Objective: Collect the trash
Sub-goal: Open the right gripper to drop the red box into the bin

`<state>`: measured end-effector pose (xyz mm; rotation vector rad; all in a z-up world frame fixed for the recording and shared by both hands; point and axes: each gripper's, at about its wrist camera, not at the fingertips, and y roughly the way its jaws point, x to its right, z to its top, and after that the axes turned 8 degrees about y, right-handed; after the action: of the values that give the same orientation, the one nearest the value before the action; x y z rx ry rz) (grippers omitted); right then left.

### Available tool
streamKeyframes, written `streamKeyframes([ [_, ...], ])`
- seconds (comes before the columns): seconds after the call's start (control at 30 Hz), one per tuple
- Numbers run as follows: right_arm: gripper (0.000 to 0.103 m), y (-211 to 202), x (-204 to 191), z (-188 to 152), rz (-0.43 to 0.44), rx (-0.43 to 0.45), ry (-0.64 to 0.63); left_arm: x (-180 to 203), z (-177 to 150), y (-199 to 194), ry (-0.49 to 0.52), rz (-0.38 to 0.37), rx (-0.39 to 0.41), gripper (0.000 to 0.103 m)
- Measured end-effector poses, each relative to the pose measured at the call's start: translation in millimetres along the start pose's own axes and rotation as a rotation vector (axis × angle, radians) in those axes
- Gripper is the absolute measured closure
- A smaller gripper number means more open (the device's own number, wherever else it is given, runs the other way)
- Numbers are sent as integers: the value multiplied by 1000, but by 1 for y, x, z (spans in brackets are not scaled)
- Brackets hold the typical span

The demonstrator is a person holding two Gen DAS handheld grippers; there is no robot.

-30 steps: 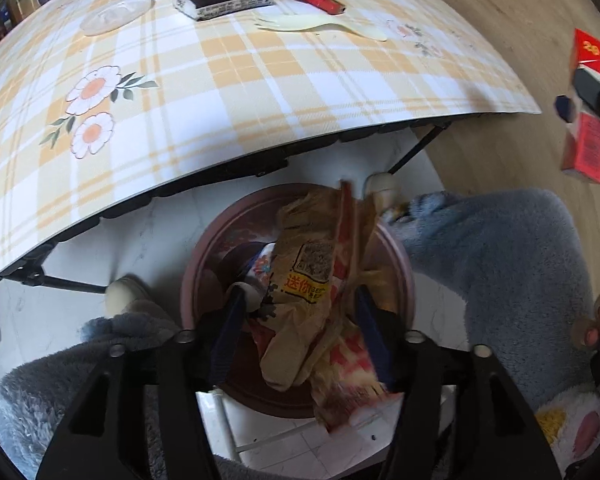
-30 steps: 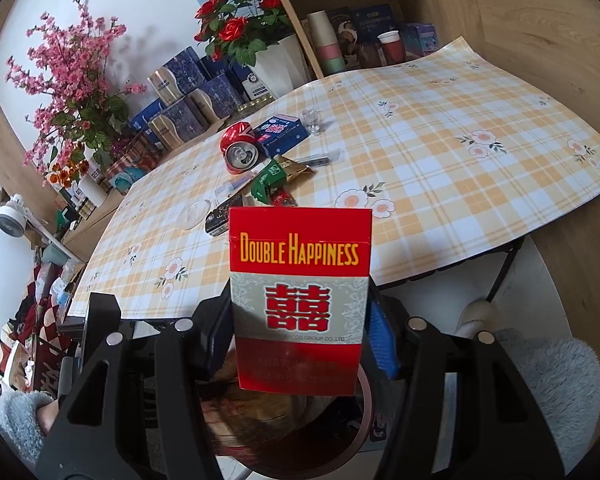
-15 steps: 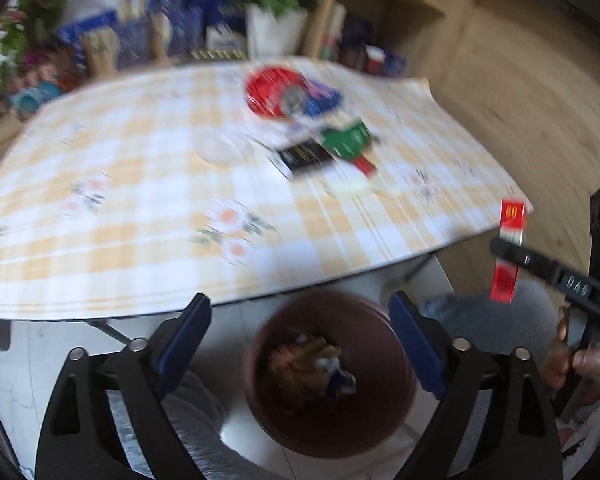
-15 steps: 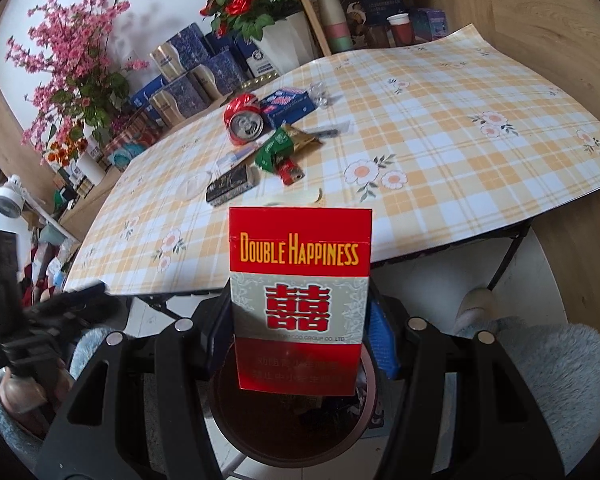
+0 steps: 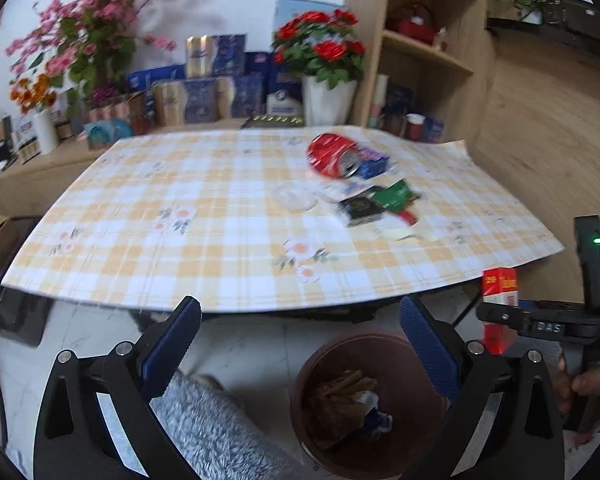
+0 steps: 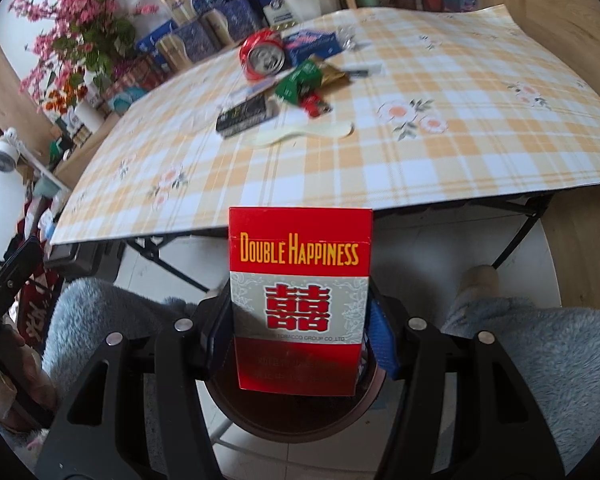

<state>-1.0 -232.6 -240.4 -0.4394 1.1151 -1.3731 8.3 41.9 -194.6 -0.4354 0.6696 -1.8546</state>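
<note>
left gripper (image 5: 300, 344): jaws opening, nothing between | right gripper (image 6: 300, 328): jaws clamped, tilted down

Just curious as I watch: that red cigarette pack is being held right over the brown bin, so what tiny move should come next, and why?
Probably open the right gripper and drop the cigarette pack: it hangs above the brown bin, which already holds trash.

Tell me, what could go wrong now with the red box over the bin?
1. The right claw holds the Double Happiness cigarette box above the brown bin, but the box hides most of the opening, so a drop might clip the rim.
2. The person's fuzzy grey legs crowd the bin; a bounced box could land there.
</note>
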Motion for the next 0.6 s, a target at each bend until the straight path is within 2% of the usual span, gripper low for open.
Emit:
streamKeyframes([
  [0.13,44,9,-6,-5,-16,-35,-26,-9,0,15,-48,19,-54,6],
  [0.27,44,13,-7,-6,-37,-54,-35,-11,-1,21,-59,8,-72,6],
  [0.3,41,14,-6,-7,-38,-57,-32,-11,-1,21,-58,9,-72,6],
  [0.37,21,13,-4,-6,-41,-57,-26,-11,-1,22,-58,10,-74,6],
  [0.43,13,10,-4,-5,-46,-40,-28,-11,-1,22,-62,10,-75,6],
  [0.6,6,6,-3,-3,-69,-13,-19,-15,-2,24,-85,22,-79,6],
])
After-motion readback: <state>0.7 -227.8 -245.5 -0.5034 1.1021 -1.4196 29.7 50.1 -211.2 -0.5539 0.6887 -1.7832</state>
